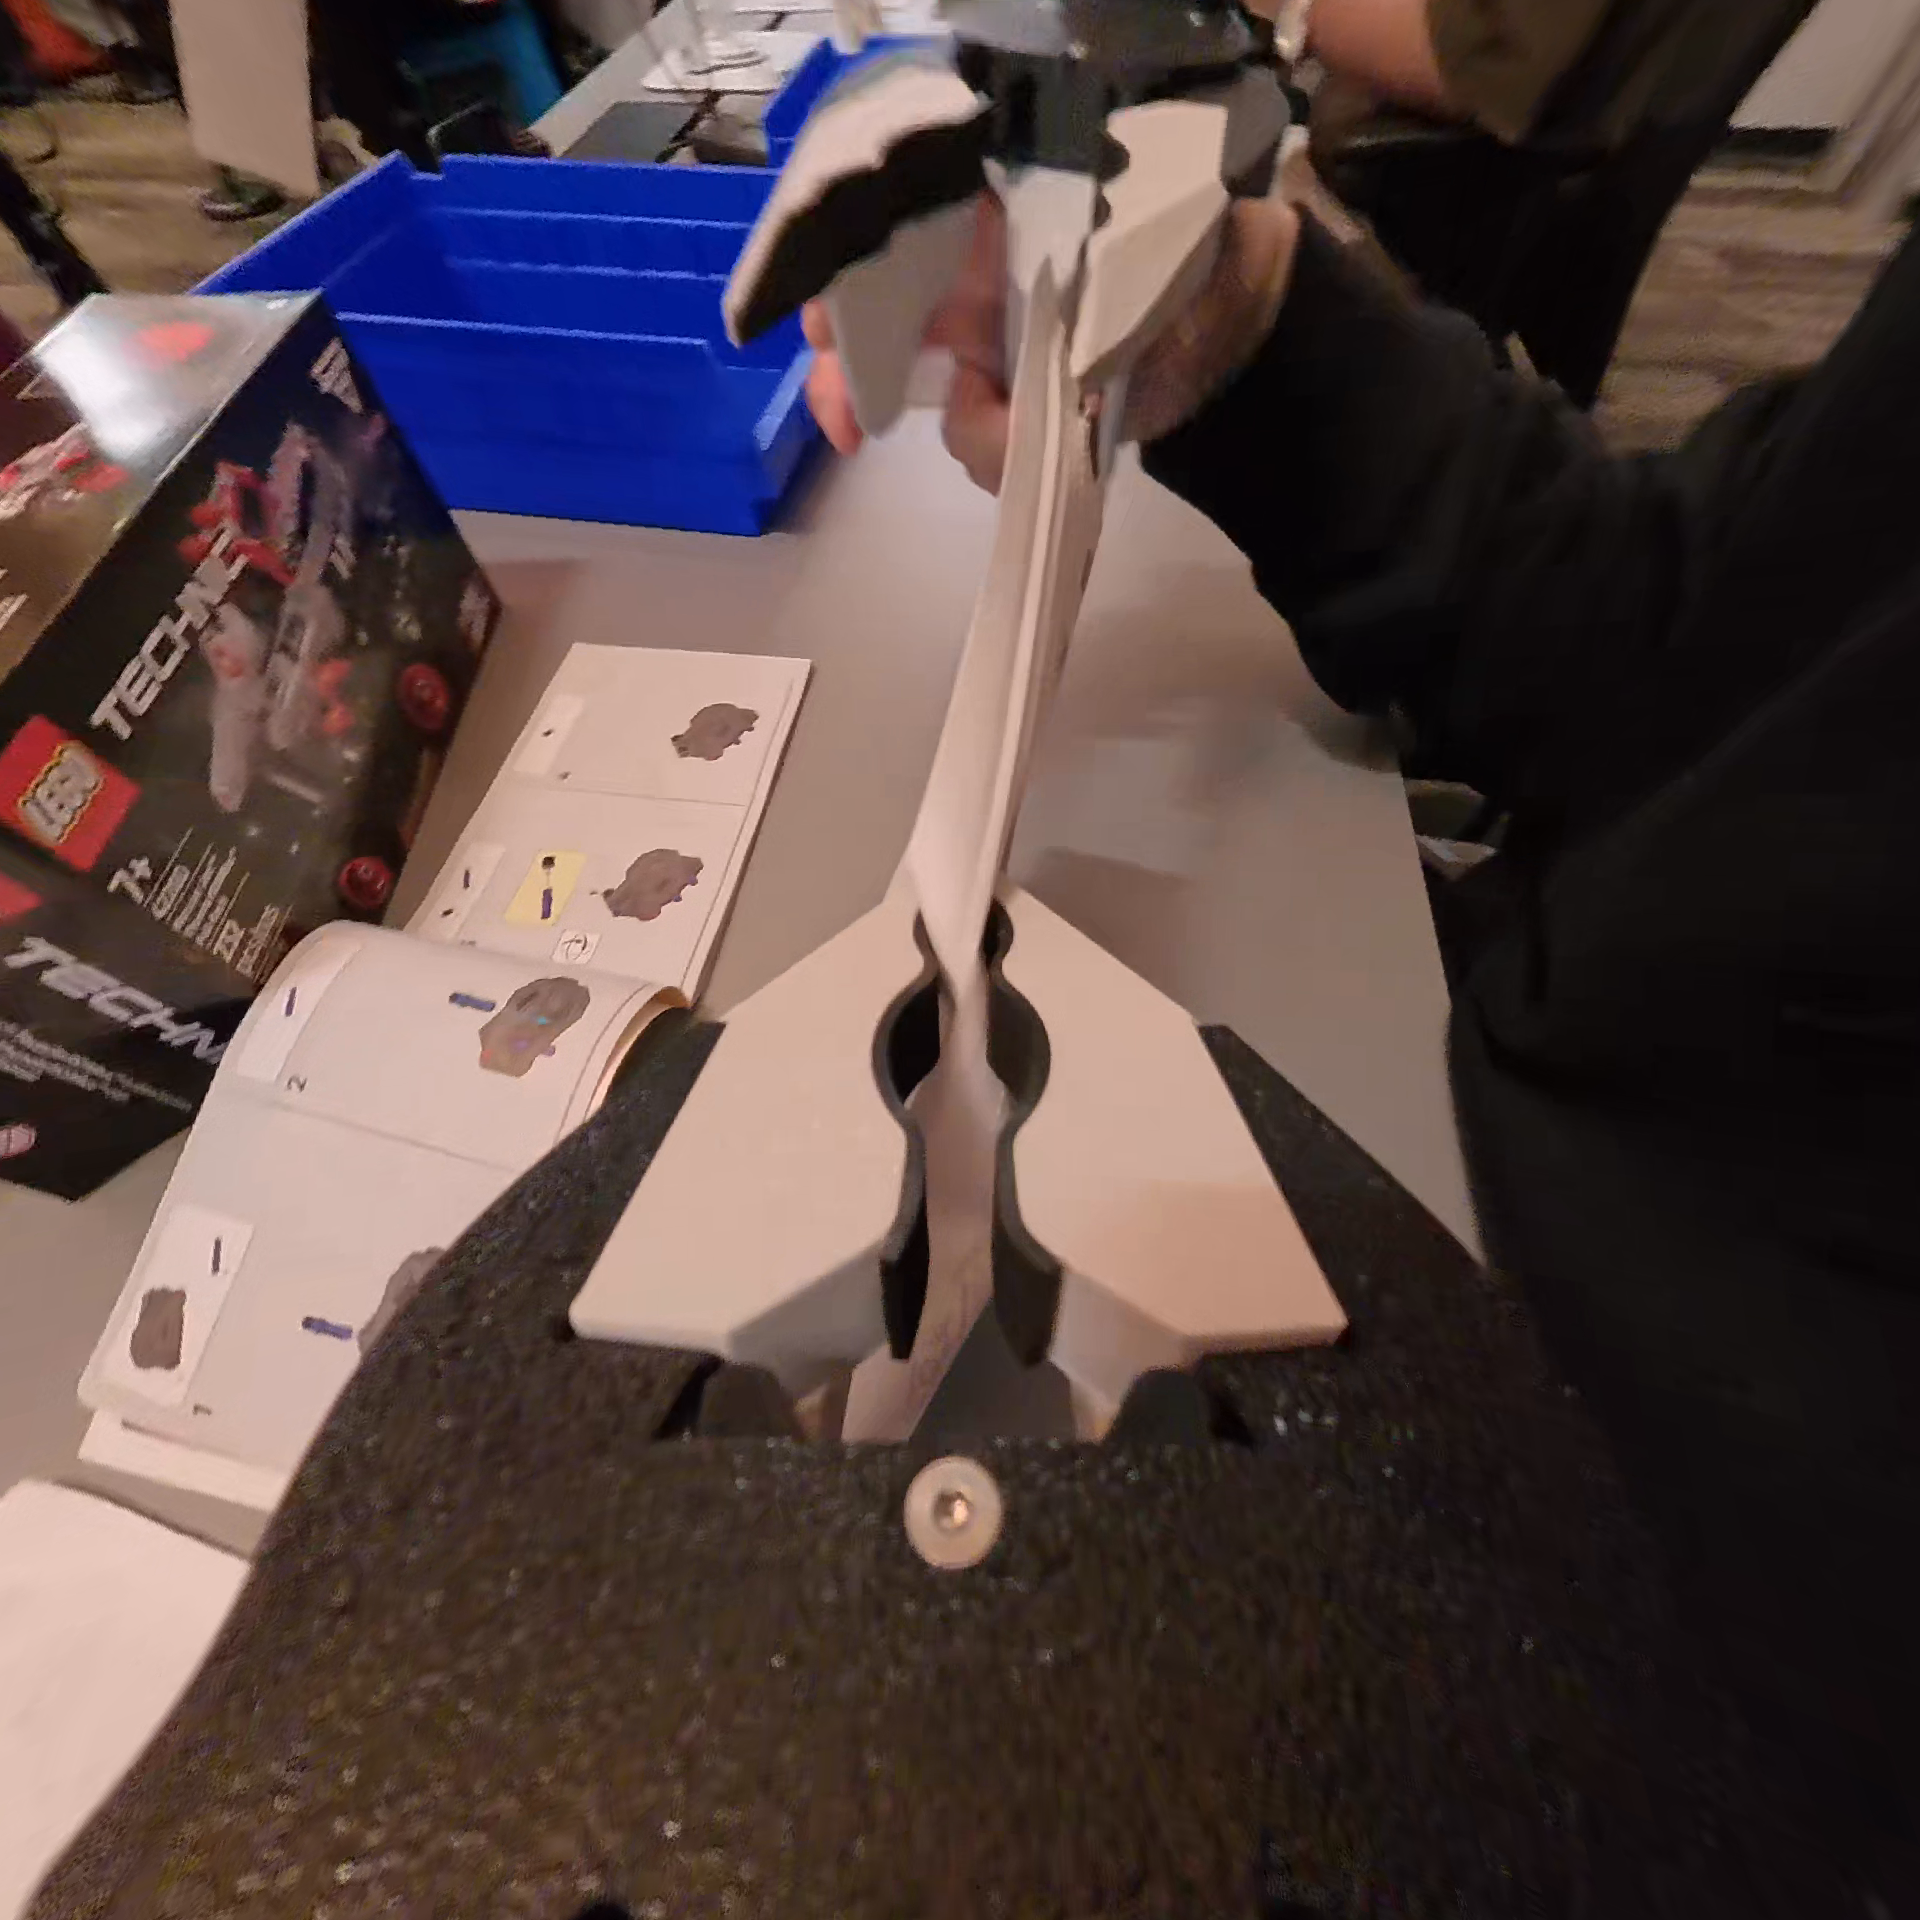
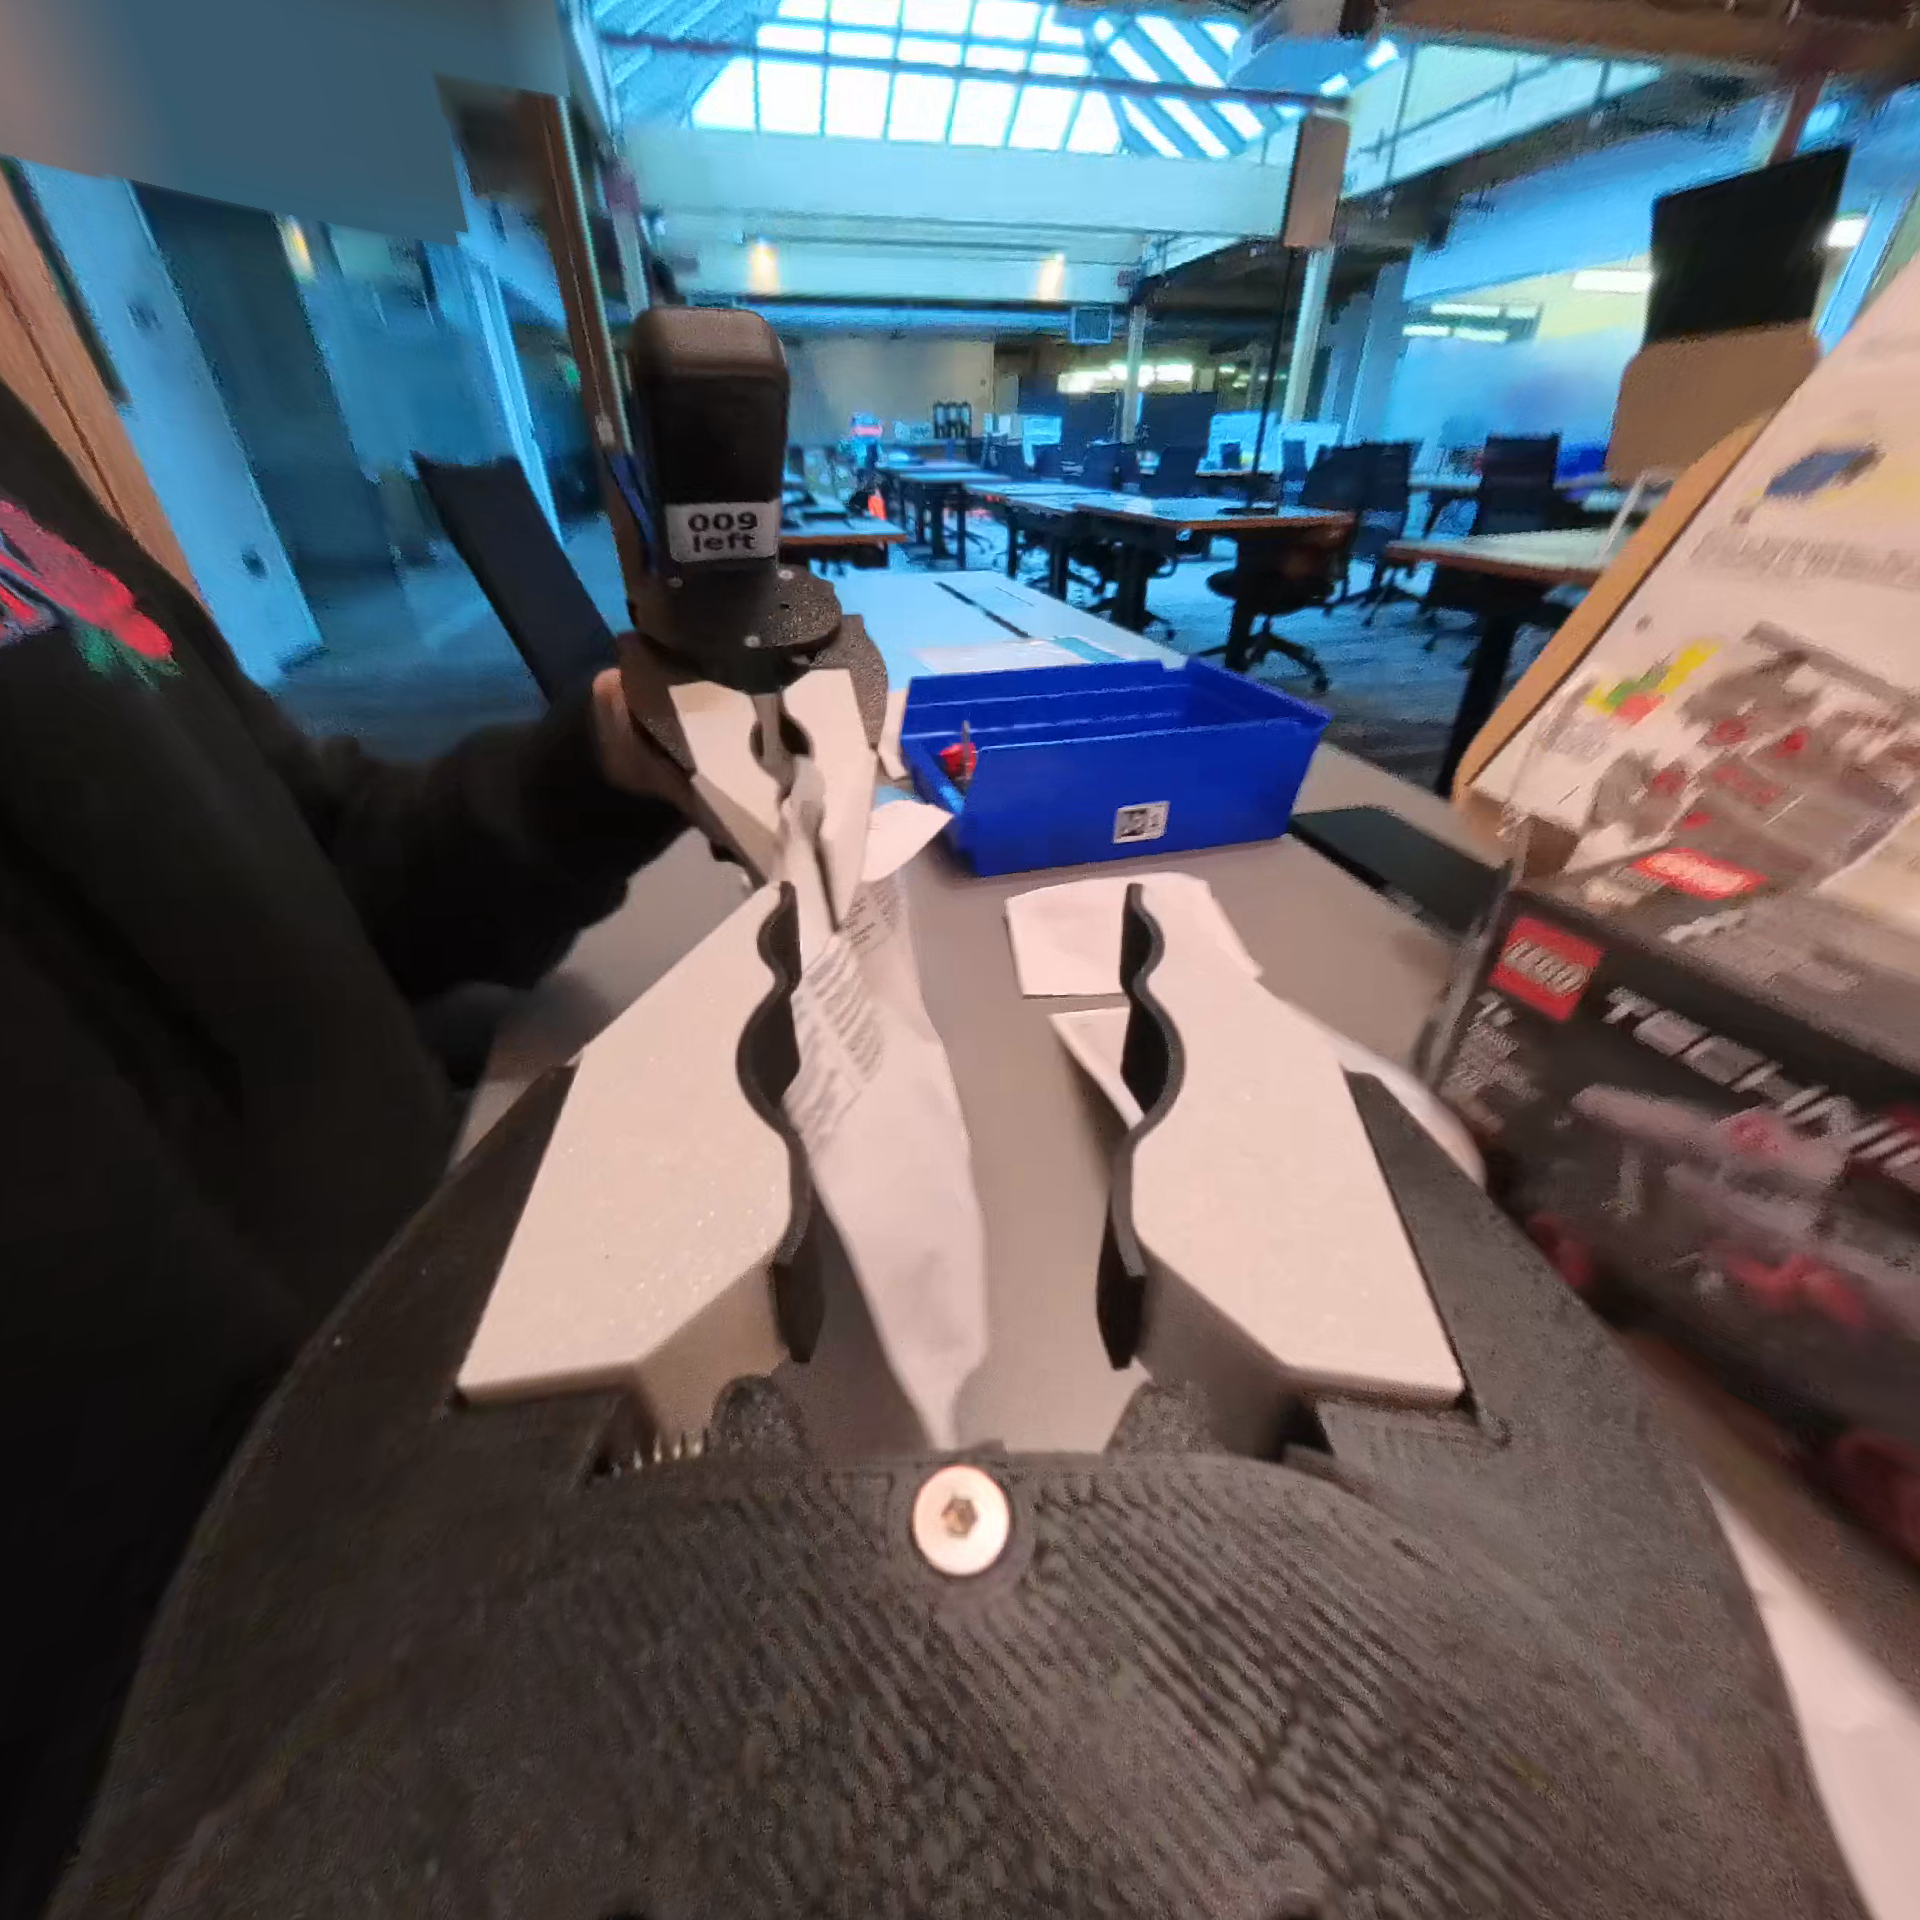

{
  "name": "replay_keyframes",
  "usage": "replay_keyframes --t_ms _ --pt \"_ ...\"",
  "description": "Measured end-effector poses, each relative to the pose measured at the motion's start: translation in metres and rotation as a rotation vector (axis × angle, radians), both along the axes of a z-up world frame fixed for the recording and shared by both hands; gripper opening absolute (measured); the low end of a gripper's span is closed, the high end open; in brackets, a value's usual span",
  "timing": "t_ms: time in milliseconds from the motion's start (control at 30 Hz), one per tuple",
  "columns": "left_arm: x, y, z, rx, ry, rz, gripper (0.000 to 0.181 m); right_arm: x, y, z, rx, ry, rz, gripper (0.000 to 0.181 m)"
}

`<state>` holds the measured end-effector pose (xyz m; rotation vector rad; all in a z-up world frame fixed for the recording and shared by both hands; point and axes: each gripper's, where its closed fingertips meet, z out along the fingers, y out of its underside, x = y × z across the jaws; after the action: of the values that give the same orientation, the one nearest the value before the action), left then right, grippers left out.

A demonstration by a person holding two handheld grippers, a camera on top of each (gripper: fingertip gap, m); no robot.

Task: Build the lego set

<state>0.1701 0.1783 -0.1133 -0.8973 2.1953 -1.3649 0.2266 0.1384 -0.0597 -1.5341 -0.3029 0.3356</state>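
Note:
A white paper parts bag point(image 1: 1018, 665) stretches between my two grippers above the grey table point(image 1: 852, 582). My left gripper point(image 1: 961, 914) is shut on one end of the bag. My right gripper point(image 2: 961, 904) is open; the bag point(image 2: 883, 1122) runs between its fingers, close against the left finger point(image 2: 665, 1122). In the left wrist view the right gripper point(image 1: 925, 343) is at the top, fingers spread around the bag's far end, with a hand behind it. In the right wrist view the left gripper point(image 2: 816, 883) pinches the bag's far end.
A blue divided bin point(image 1: 582, 343) stands at the back, with a red piece point(image 2: 951, 764) inside. The black set box point(image 1: 229, 644) stands on the left. The open instruction booklet point(image 1: 520, 1039) lies beside it. White paper scraps point(image 2: 1060, 945) and a flat black object point(image 2: 1392, 852) lie on the table. There is about 9 cm between the tips of the two grippers.

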Motion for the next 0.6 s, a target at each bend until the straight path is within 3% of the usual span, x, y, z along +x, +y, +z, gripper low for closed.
replay_keyframes --t_ms 133,233,300,433,533,600 --pt "0.001 -0.004 0.000 -0.025 0.070 0.013 0.000 -0.011 0.016 -0.036 -0.148 0.003 -0.029 0.056" --pt "0.010 0.002 0.003 -0.039 0.093 0.066 0.000 -0.014 0.021 -0.033 -0.111 -0.001 -0.040 0.032" --pt "0.014 0.009 0.005 -0.053 0.091 0.096 0.000 -0.012 0.021 -0.027 -0.090 0.046 -0.038 0.026" --pt "0.016 0.011 0.001 -0.049 0.099 0.088 0.002 -0.011 0.027 -0.030 -0.087 0.123 -0.023 0.000" --pt "0.011 0.013 -0.008 -0.001 0.096 0.060 0.008 -0.009 0.029 -0.045 -0.129 0.038 -0.078 0.000" --pt "0.005 0.018 -0.002 -0.031 0.071 0.049 0.024 -0.009 0.027 -0.045 -0.112 0.053 -0.085 0.000"
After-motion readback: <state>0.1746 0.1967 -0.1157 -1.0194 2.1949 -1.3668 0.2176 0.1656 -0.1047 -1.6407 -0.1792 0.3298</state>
